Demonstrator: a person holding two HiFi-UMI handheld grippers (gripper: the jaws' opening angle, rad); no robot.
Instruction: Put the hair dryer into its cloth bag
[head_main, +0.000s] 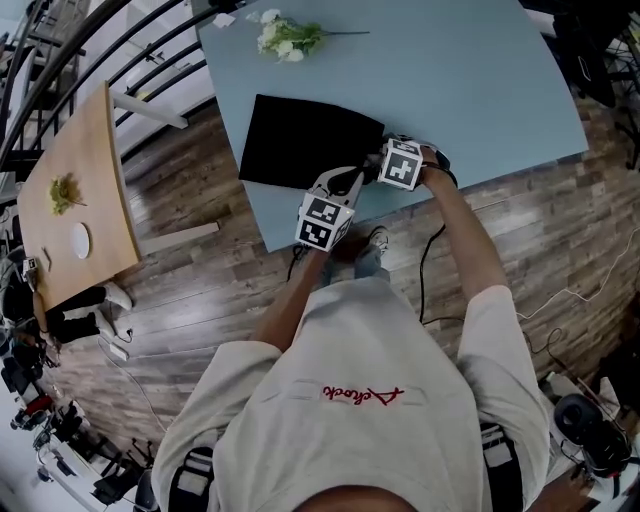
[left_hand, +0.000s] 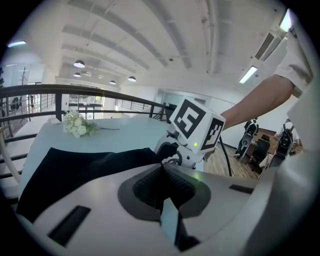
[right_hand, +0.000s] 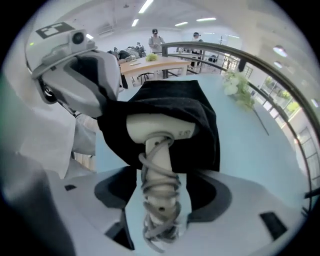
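Observation:
A black cloth bag lies flat on the light blue table, its mouth toward the near edge. In the right gripper view a white hair dryer has its head inside the bag's mouth, and its handle, wound with grey cord, sticks out toward me. My right gripper points steeply down with its jaws wide open on either side of that handle, not pressing it. My left gripper is shut on the edge of the bag's mouth and holds it up, right beside the right gripper.
A small bunch of white flowers lies at the table's far side. Both grippers work at the table's near edge. A wooden side table with a plate stands to the left, by a black railing. Cables trail on the wood floor.

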